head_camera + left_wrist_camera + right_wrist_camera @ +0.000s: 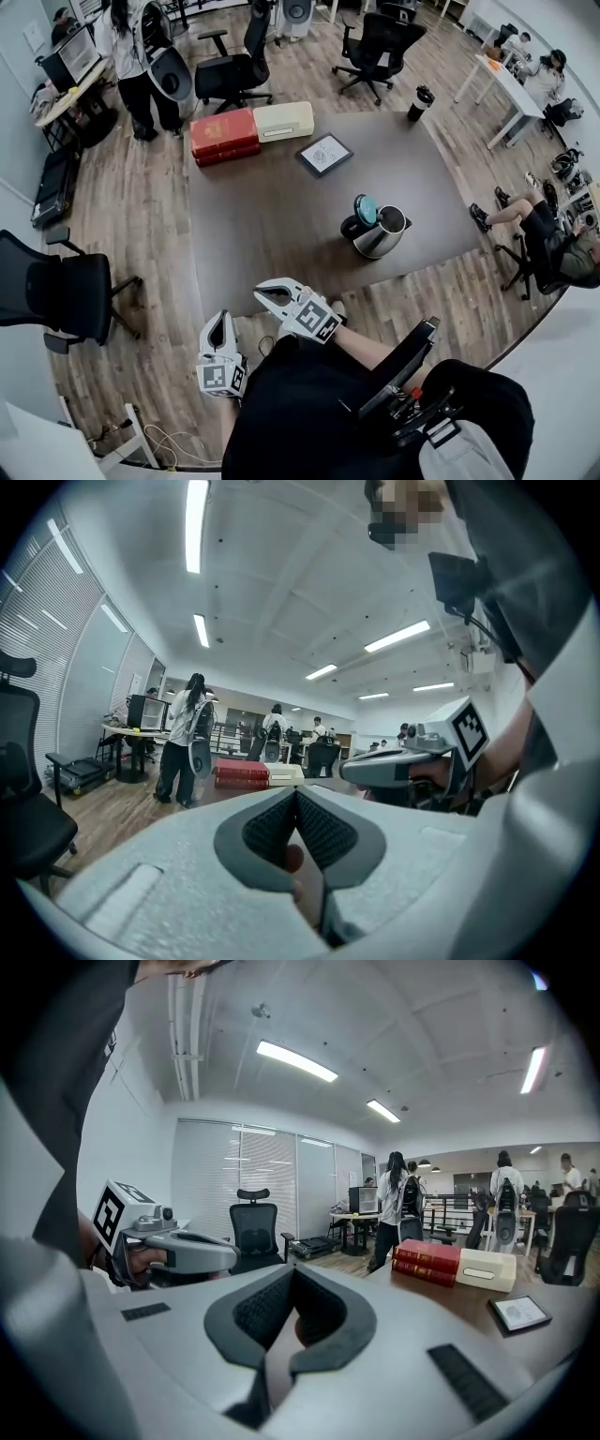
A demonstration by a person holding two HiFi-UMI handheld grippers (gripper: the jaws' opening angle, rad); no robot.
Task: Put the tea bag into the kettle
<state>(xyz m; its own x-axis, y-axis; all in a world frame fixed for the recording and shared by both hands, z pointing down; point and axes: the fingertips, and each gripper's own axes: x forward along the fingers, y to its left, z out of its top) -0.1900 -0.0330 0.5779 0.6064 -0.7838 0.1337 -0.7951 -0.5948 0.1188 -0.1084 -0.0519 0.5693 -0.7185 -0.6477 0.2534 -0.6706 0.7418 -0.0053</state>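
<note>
A steel kettle (382,234) stands on the dark brown table (272,216) near its right front, with its teal lid (366,208) flipped up. No tea bag shows in any view. Both grippers hang off the table's near edge, close to the person's body. My left gripper (219,317) is shut with nothing between its pads (295,795). My right gripper (263,291) sits a little higher and to the right, jaws also shut and empty (292,1272). Each gripper appears in the other's view: the right gripper (349,772) and the left gripper (229,1258).
At the table's far left lie red books (225,136) and a cream box (283,120), with a framed tablet (324,154) beside them and a black tumbler (421,103) at the far right corner. Office chairs (56,291) and people stand around the room.
</note>
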